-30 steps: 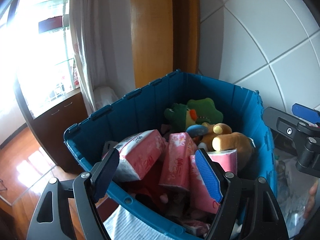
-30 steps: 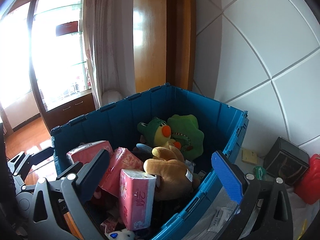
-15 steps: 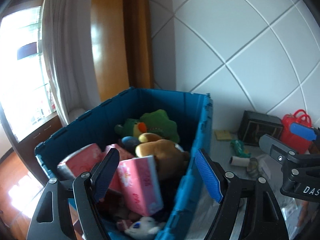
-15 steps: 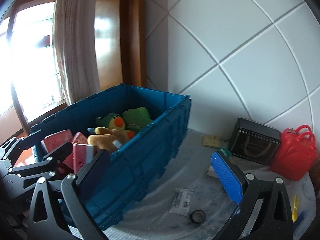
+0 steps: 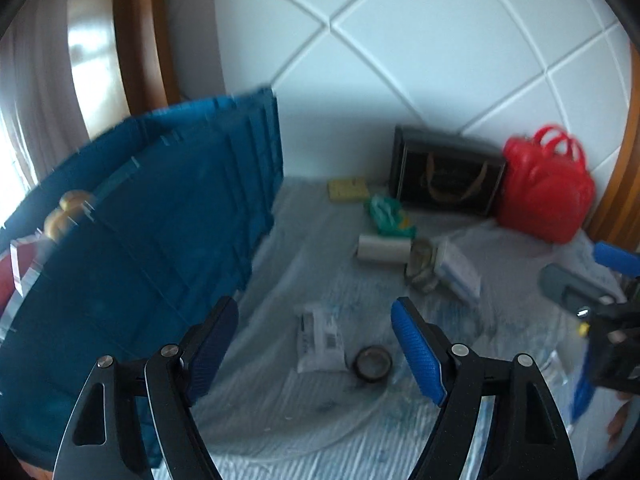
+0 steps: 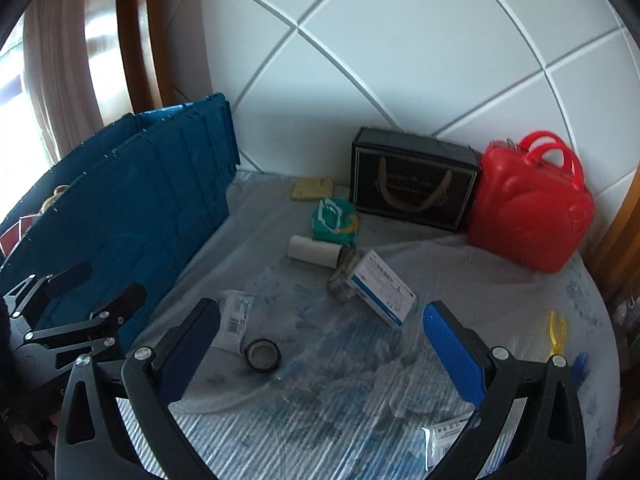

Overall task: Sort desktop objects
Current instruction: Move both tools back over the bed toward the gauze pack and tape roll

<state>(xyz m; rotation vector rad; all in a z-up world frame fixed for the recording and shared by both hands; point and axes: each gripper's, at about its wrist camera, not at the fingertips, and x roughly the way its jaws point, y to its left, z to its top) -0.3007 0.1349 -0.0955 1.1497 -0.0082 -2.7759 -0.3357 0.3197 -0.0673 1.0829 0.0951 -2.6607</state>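
Note:
My left gripper (image 5: 316, 350) is open and empty above the table, next to the blue crate (image 5: 152, 240). My right gripper (image 6: 320, 350) is open and empty too. On the table lie a black tape roll (image 6: 262, 355), a white barcoded packet (image 6: 234, 320), a white and blue box (image 6: 380, 288), a white tube (image 6: 314, 251), a green packet (image 6: 334, 220) and a yellow pad (image 6: 312, 189). The tape roll (image 5: 373, 362) and the packet (image 5: 320, 338) sit between my left fingers in the left wrist view.
A black gift box (image 6: 412, 184) and a red case (image 6: 528, 208) stand against the white tiled wall at the back. The crate (image 6: 132, 208) fills the left side. A yellow clip (image 6: 556, 330) lies near the right table edge.
Both grippers have swung right, away from over the crate's toys and tissue packs, and now face the table top with its loose objects. Both stay open.

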